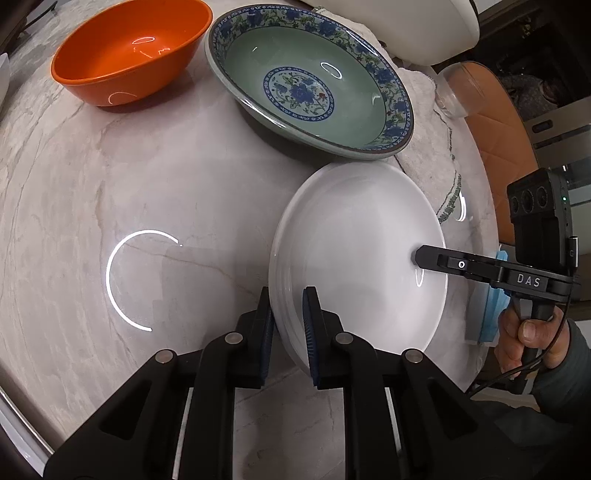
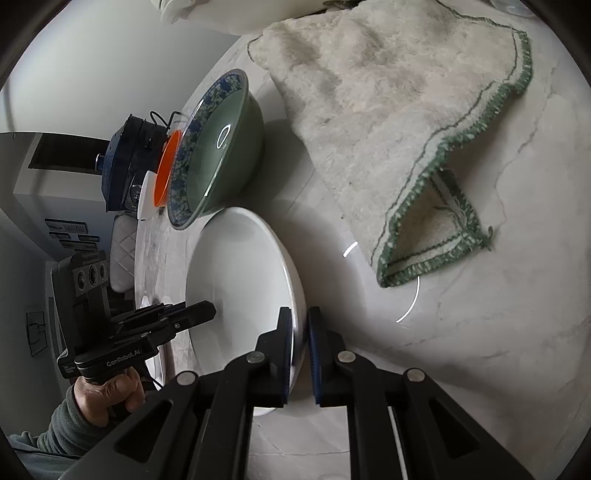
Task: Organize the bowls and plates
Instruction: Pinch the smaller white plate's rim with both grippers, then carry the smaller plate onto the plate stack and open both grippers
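Observation:
A white plate (image 1: 354,251) is gripped at two sides over the marble table (image 1: 147,184). My left gripper (image 1: 289,325) is shut on its near rim. My right gripper (image 2: 300,343) is shut on the opposite rim of the same white plate (image 2: 240,280); in the left wrist view only its upper finger shows (image 1: 432,257), lying on the plate. A green bowl with blue flower pattern (image 1: 306,81) stands just behind the plate. An orange bowl (image 1: 133,48) stands to its left. Both bowls also show in the right wrist view (image 2: 218,147), (image 2: 166,173).
A cream towel with green stitching (image 2: 388,110) lies on the table to the right of the plate. A clear glass (image 1: 454,92) stands at the table's right edge by an orange chair (image 1: 498,122). A white object (image 1: 406,22) sits at the back.

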`<state>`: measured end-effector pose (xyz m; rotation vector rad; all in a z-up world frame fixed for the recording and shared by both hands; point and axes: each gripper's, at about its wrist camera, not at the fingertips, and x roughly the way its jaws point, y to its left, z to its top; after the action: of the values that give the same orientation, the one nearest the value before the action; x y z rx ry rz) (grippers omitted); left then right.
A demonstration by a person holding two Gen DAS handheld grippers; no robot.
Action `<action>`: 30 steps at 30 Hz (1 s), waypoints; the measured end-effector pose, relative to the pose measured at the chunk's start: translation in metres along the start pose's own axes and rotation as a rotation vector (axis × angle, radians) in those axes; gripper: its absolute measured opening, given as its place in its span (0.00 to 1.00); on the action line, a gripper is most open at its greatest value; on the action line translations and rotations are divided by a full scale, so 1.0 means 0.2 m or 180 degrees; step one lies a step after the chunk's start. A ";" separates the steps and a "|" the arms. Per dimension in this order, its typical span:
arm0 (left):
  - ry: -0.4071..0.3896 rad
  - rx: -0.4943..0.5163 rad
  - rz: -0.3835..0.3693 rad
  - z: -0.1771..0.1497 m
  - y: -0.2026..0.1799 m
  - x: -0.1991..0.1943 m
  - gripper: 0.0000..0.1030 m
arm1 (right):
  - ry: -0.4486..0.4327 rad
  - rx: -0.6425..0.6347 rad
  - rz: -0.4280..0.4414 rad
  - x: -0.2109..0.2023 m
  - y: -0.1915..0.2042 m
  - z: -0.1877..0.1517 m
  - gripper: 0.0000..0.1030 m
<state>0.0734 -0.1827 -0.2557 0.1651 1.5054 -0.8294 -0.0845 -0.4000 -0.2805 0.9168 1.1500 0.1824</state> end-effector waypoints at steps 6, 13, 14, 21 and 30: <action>-0.0053 -0.0119 -0.0076 -0.10 0.03 -0.08 0.13 | 0.0011 -0.0042 -0.0001 -0.01 0.08 -0.01 0.12; -0.0222 -0.0392 -0.0132 -0.30 0.15 -0.27 0.13 | 0.0115 -0.0163 0.0037 0.03 0.24 -0.03 0.12; -0.0257 -0.0445 -0.0131 -0.33 0.18 -0.30 0.13 | 0.0139 -0.0201 0.0050 0.05 0.28 -0.04 0.12; -0.0621 -0.0887 -0.0019 -0.60 0.46 -0.65 0.13 | 0.0404 -0.0575 0.0184 0.24 0.65 -0.06 0.12; -0.1043 -0.1625 0.0379 -1.09 1.06 -1.16 0.14 | 0.0897 -0.1413 0.0460 0.72 1.37 -0.12 0.12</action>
<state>0.0525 0.1844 -0.1501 -0.2480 1.3336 -0.3367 0.0452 -0.1318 -0.1920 0.5877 1.2342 0.6747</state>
